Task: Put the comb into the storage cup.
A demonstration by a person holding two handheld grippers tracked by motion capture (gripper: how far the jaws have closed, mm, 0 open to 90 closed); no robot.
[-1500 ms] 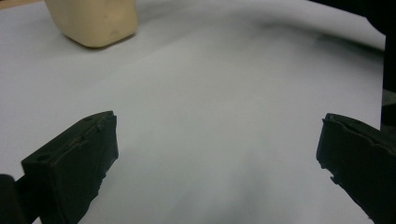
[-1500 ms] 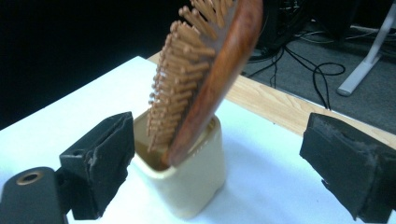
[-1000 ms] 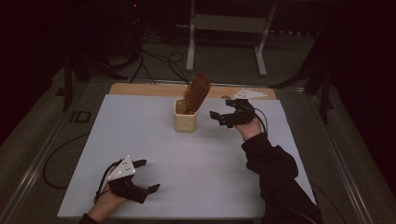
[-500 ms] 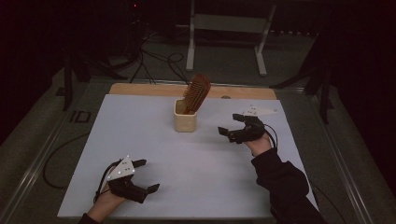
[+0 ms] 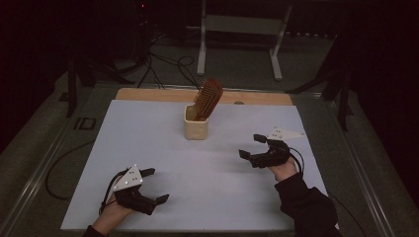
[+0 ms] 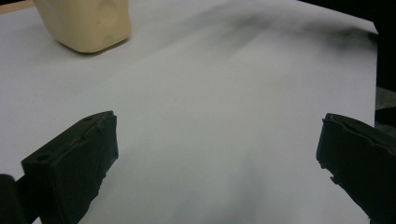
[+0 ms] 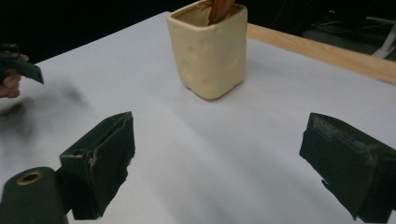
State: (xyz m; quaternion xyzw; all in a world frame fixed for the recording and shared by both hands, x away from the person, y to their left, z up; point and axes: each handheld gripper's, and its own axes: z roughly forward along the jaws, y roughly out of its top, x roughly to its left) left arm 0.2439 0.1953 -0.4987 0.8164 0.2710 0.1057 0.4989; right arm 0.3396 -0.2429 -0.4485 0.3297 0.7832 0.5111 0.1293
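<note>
A cream square cup (image 5: 195, 127) stands upright at the middle back of the white table, with a brown hairbrush (image 5: 208, 98) standing in it, bristle head up and leaning right. My right gripper (image 5: 251, 146) rests open on the table to the right of the cup, jaws pointing left toward it; the cup (image 7: 208, 47) stands ahead between them, apart from both. My left gripper (image 5: 155, 185) lies open near the front left edge, with nothing between its jaws. The cup's base (image 6: 84, 23) appears far off in the left gripper view.
A wooden strip (image 5: 257, 98) runs along the table's back edge. Metal stand legs (image 5: 241, 29) and cables (image 5: 168, 64) lie on the floor beyond. In the right gripper view, the other hand and gripper (image 7: 14, 70) appear at the far left.
My right gripper has drawn back from beside the cup toward the front right and come down to the table. The left gripper has stayed put.
</note>
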